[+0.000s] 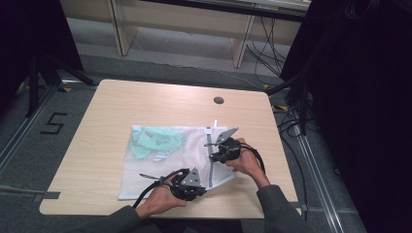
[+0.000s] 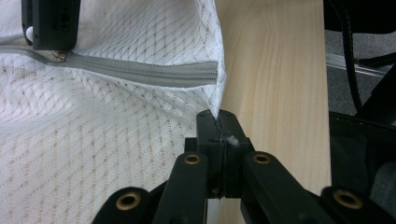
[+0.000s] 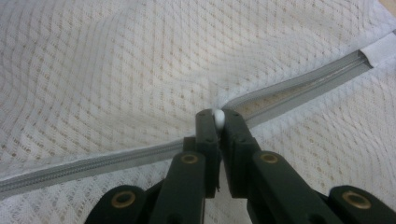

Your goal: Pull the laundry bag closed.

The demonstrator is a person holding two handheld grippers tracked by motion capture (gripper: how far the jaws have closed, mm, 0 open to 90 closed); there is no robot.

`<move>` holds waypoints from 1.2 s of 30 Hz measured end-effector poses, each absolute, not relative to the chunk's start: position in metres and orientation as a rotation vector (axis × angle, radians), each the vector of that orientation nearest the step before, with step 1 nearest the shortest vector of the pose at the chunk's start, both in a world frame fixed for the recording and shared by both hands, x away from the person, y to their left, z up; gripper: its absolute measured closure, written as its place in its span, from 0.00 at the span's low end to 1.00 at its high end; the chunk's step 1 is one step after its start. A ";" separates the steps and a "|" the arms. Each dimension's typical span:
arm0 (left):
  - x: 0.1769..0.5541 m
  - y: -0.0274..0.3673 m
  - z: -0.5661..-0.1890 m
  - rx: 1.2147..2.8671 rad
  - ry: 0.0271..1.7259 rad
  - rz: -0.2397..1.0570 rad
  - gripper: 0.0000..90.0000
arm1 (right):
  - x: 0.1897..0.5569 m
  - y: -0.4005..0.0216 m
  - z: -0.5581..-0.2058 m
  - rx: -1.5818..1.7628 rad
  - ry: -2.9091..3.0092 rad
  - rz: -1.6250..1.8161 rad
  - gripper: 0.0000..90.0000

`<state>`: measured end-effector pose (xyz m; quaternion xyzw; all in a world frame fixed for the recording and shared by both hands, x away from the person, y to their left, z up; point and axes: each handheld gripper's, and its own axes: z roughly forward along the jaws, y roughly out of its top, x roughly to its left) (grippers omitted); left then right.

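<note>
Both grippers clamped on the white mesh laundry bag (image 1: 165, 160), one at its corner, one at the zipper pull.

We see the left gripper (image 2: 218, 122) with jaws pressed together on the bag's corner fabric, just past the closed end of the grey zipper (image 2: 140, 72); bare table (image 2: 275, 70) lies right beside that pinch. The right gripper (image 3: 217, 120) has its jaws closed on the small white zipper pull (image 3: 218, 117), with the zipper running off to both sides of the tips across the mesh. From the high view, the bag lies flat on the table ahead of both hands, pale green cloth (image 1: 158, 141) inside its far-left part, well apart from either gripper. A round grommet (image 1: 218, 100) sits in the tabletop beyond the right gripper. Nothing lies between the two grippers but mesh and zipper.
</note>
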<state>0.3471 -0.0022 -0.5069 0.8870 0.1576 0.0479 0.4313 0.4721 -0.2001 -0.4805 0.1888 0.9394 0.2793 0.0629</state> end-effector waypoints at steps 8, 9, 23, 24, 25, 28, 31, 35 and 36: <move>0.347 -0.002 -0.506 2.216 0.394 0.123 0.99 | 0.479 -0.202 -0.478 0.574 2.820 0.849 0.96; 0.347 -0.002 -0.506 2.211 0.391 0.120 0.99 | 0.479 -0.202 -0.479 0.597 2.823 0.847 0.96; 0.345 -0.003 -0.507 2.211 0.390 0.120 0.99 | 0.491 -0.203 -0.476 0.621 2.796 0.861 0.96; 0.346 -0.003 -0.507 2.209 0.390 0.115 0.99 | 0.492 -0.203 -0.476 0.626 2.785 0.852 0.96; 0.345 -0.003 -0.506 2.215 0.390 0.118 0.99 | 0.493 -0.202 -0.477 0.620 2.775 0.851 0.96; 0.345 -0.003 -0.507 2.217 0.387 0.116 0.99 | 0.493 -0.202 -0.476 0.645 2.775 0.841 0.96; 0.344 -0.004 -0.507 2.216 0.386 0.115 0.99 | 0.497 -0.203 -0.476 0.640 2.770 0.838 0.96; 0.345 -0.004 -0.508 2.220 0.387 0.110 0.99 | 0.499 -0.203 -0.477 0.631 2.783 0.847 0.96; 0.344 -0.004 -0.508 2.218 0.388 0.111 0.99 | 0.499 -0.203 -0.478 0.640 2.769 0.838 0.96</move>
